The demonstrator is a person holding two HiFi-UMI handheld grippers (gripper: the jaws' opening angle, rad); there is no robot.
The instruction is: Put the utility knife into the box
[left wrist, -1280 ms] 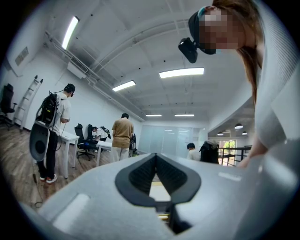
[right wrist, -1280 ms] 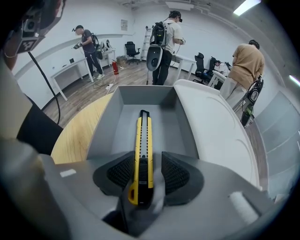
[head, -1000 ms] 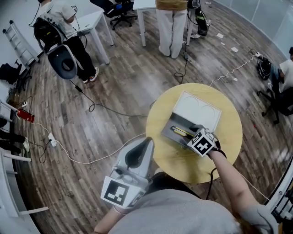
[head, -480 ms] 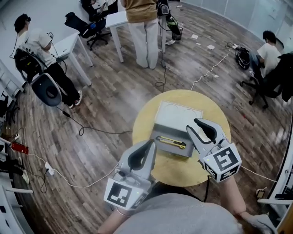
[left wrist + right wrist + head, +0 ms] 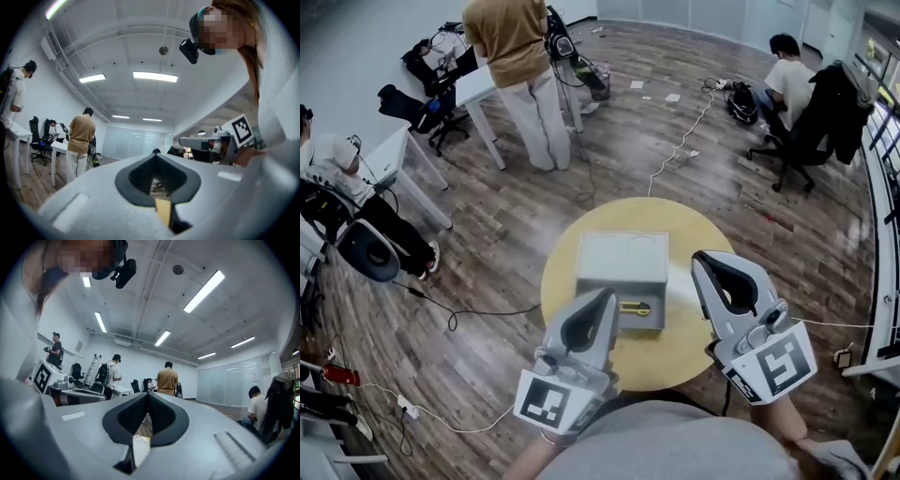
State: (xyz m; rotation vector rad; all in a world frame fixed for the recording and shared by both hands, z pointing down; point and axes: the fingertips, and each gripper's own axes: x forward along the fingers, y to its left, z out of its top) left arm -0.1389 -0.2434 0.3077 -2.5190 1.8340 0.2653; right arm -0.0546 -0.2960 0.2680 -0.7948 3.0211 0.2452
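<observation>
The grey box [image 5: 622, 259] stands on the round yellow table [image 5: 684, 347] with its lid up. In its open part lies the yellow utility knife [image 5: 633, 307], free of both grippers. My left gripper [image 5: 602, 300] hovers at the box's near left corner, shut and empty. To the right of the box, my right gripper [image 5: 706, 259] is also held above the table, shut with nothing between its pads. In the left gripper view the left gripper [image 5: 156, 153] points up into the room. The right gripper [image 5: 148, 393] does the same in the right gripper view.
A person in a tan shirt [image 5: 511, 56] stands beyond the table beside white desks [image 5: 478, 89]. Another person [image 5: 787, 70] sits at the far right by a chair. Cables [image 5: 675, 150] trail over the wooden floor around the table.
My right gripper has let go of the knife, lifted out of the box, moved right and shut. The knife stays in the box. The left gripper has barely moved.
</observation>
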